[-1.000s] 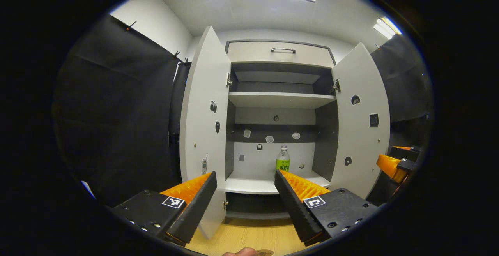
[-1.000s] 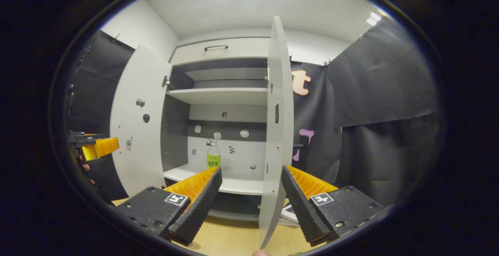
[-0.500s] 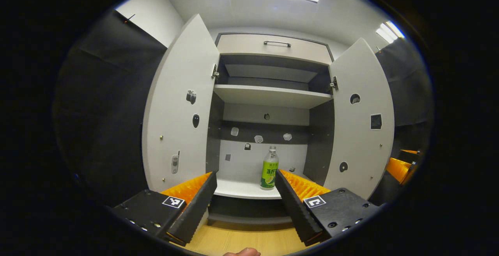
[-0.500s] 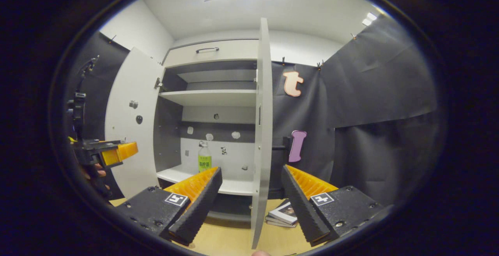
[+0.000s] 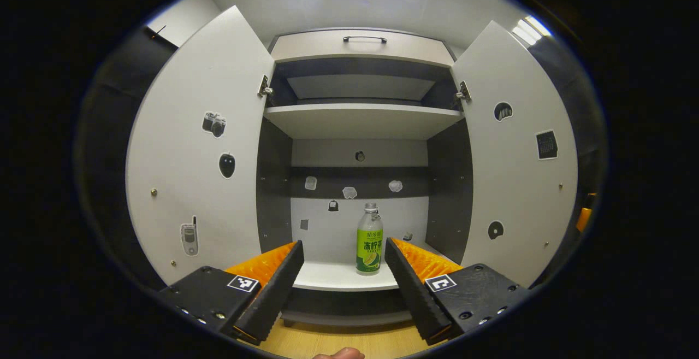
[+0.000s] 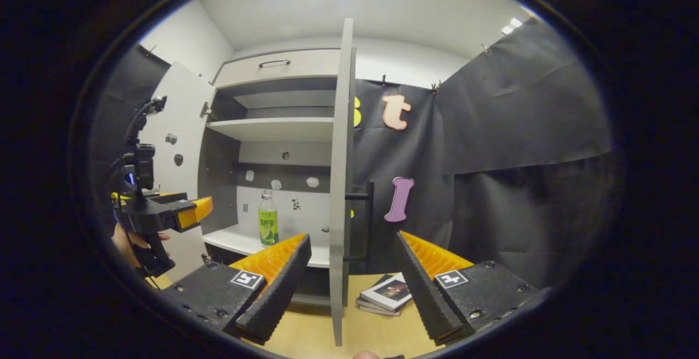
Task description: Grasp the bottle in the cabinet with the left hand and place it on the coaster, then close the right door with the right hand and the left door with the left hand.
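In the left gripper view our left tool [image 5: 339, 277] is spread wide and holds nothing; the bottle [image 5: 369, 239] stands upright on the cabinet's lower shelf [image 5: 338, 277], ahead between its fingers, not yet grasped.

In the right gripper view our right tool [image 6: 349, 280] gapes empty too, the right door [image 6: 339, 184] edge-on straight ahead. Both doors remain open, so we judge every step is left.

The cabinet's lower shelf [image 5: 338, 278] is left open between both swung-out doors. Only the bottle [image 5: 369, 239] is stood there. The right door's edge [image 6: 339, 184] is faced end-on by the right tongs [image 6: 349, 271].
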